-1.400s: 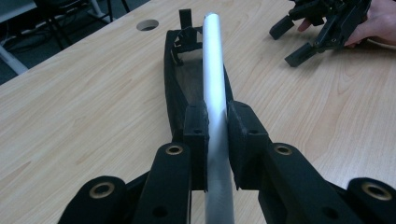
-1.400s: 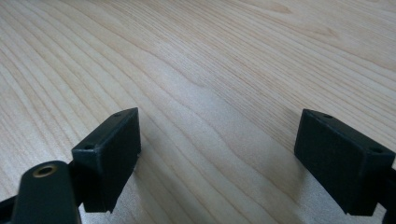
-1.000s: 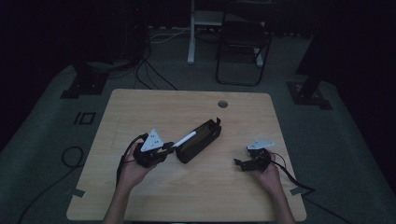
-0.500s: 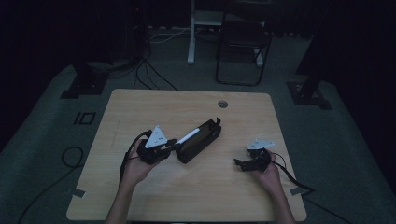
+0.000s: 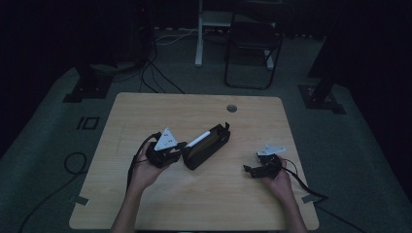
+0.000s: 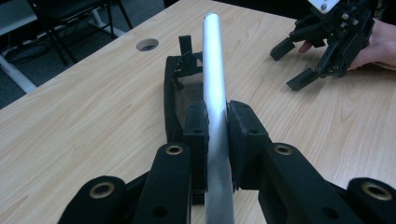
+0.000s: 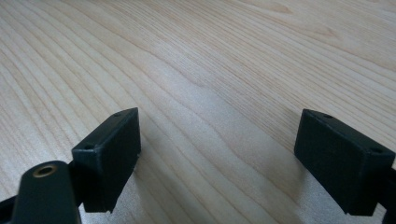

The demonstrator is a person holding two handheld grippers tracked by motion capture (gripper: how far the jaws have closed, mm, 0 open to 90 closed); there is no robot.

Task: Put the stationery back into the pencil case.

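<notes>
My left gripper (image 6: 217,123) is shut on a white pen-like tube (image 6: 213,70), which points out over an open black pouch (image 6: 180,93) lying on the wooden table (image 5: 145,111). In the high view the left gripper (image 5: 180,149) sits at the pouch's (image 5: 206,145) near-left end, the white tube (image 5: 198,141) slanting over its opening. My right gripper (image 5: 248,170) rests open near the table's right side, its jaws wide apart over bare wood (image 7: 219,140). In the left gripper view the right gripper (image 6: 294,65) lies at the upper right.
A round cable hole (image 5: 231,108) sits near the table's far edge. A dark chair (image 5: 252,48) and stand legs (image 5: 87,82) are on the floor behind. Cables trail off both grippers toward the near edge.
My left gripper has edged right toward the pouch with the tube in it. The right gripper has barely moved.
</notes>
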